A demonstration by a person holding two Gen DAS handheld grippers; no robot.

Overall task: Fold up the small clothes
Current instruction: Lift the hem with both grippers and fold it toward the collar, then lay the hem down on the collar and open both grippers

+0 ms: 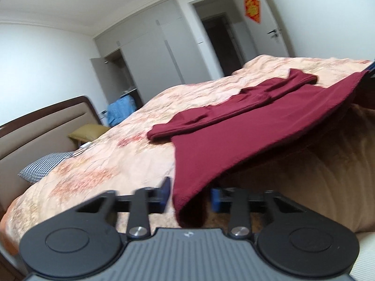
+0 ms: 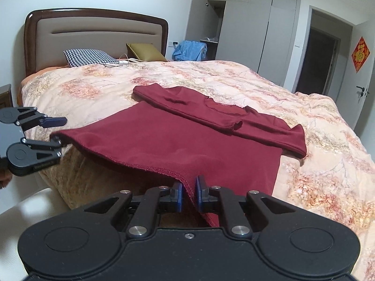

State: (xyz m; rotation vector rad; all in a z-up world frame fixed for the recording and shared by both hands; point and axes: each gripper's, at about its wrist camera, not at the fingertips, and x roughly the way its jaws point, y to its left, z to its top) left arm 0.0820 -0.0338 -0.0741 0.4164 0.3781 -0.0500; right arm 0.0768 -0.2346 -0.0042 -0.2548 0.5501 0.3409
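A dark red sweater lies on the bed with both sleeves folded across its chest; it also shows in the left wrist view. Its hem is lifted off the bed's near edge. My right gripper is shut on the right hem corner. My left gripper stands open around the other hem corner, which hangs between the blue pads without being pinched. In the right wrist view the left gripper is at the far left, its jaws apart at the hem corner.
The bed has a peach floral quilt. A checked pillow, an olive pillow and a white charger lie by the headboard. A wardrobe and a doorway stand beyond the bed.
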